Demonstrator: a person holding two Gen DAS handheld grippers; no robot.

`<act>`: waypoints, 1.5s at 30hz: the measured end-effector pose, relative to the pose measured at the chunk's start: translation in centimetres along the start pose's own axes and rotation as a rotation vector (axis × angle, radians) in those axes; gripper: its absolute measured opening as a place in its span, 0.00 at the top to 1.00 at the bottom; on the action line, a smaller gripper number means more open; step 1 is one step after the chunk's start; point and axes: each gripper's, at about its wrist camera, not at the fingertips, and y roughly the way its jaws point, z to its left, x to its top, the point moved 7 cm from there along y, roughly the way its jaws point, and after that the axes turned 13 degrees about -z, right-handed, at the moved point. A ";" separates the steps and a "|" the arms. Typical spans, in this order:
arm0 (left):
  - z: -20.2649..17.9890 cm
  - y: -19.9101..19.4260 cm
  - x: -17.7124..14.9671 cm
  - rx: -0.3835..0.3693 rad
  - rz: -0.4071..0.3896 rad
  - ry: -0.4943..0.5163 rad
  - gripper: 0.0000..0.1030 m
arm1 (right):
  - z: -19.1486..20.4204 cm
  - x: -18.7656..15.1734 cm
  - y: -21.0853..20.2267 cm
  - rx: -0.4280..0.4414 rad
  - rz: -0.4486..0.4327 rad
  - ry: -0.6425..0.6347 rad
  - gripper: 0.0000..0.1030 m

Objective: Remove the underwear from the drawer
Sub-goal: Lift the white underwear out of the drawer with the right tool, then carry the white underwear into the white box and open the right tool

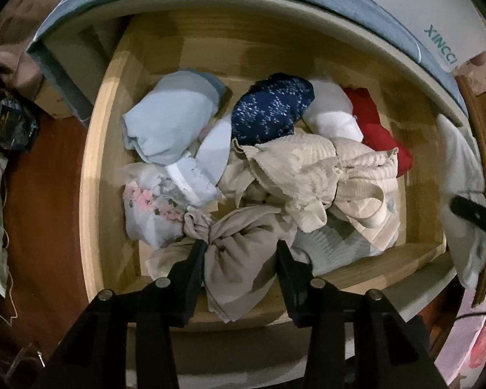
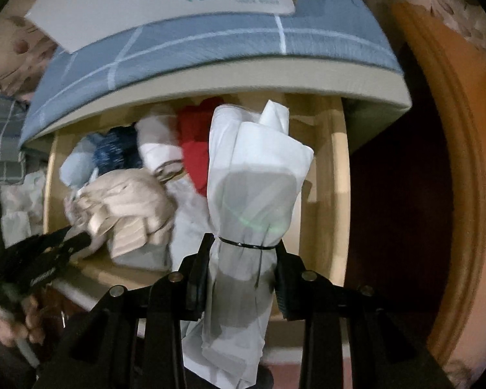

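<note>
left wrist view: your left gripper [image 1: 241, 253] is pinching the beige underwear [image 1: 239, 249] at the near edge of the drawer [image 1: 113, 97], fabric bunched between the jaws, its tail draped over the front wall. the rest of the pile sits mid-drawer, navy piece [image 1: 272, 110] toward the back.

right wrist view: your right gripper [image 2: 243, 253] is clamped on a white underwear [image 2: 256, 175], hanging clear above the drawer's right side. so you're mid-extraction with both hands. next, i'd say lift the beige piece straight up so it doesn't drag the cream garment [image 2: 126, 201] along.
</note>
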 end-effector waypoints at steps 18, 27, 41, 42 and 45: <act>0.9 -1.4 0.1 -0.029 -0.024 -0.019 0.63 | 4.1 13.7 -12.4 0.009 -0.309 -0.101 0.71; 1.0 -1.7 0.1 -0.048 -0.025 -0.019 0.63 | 5.1 26.9 -10.2 -0.130 -0.413 -0.114 0.70; 1.2 -2.1 0.4 -0.071 -0.015 -0.043 0.63 | 4.5 28.8 1.2 -0.212 -0.226 -0.147 0.66; 1.2 -2.0 0.4 -0.073 -0.013 -0.044 0.63 | 4.5 28.7 1.5 -0.213 -0.222 -0.151 0.64; 1.2 -2.0 0.3 -0.073 -0.010 -0.044 0.63 | 4.8 28.2 2.1 -0.197 -0.203 -0.157 0.63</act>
